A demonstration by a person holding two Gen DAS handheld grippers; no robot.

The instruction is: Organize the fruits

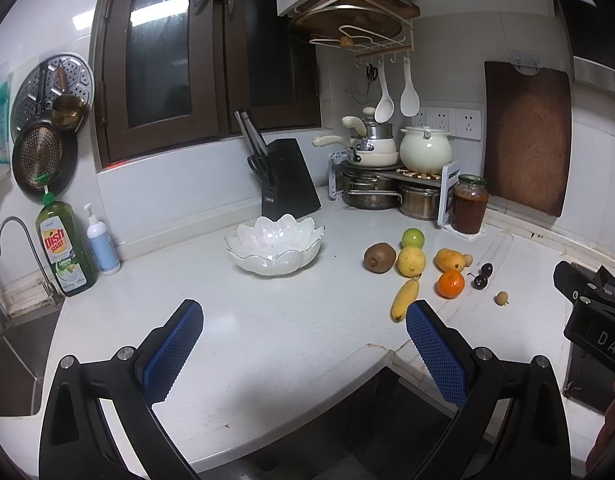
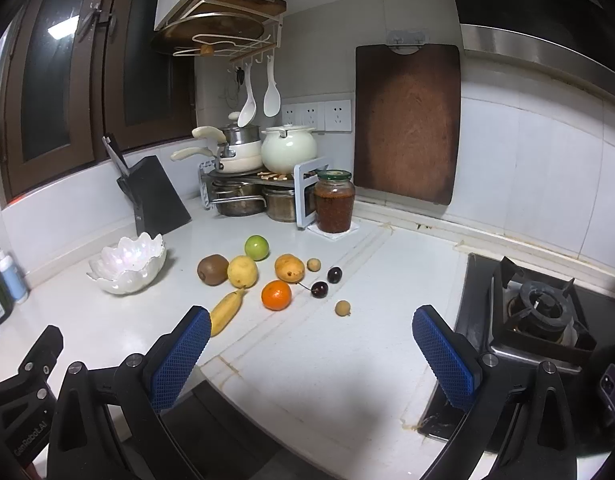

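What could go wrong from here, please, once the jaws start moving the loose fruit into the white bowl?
1. The cherries and the small brown fruit are round and tiny; wide jaws may nudge them into rolling, possibly toward the stove.
2. The banana lies against the lemon; lifting one may shove the kiwi beside it.
3. The petal-edged bowl looks fragile, so dropped fruit could chip it.

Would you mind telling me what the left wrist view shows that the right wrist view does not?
Only the left wrist view shows the faucet, the whole dish soap bottle and the hanging strainers. Only the right wrist view shows the gas burner. Both show the white bowl, the banana, the orange, the kiwi and the jar.
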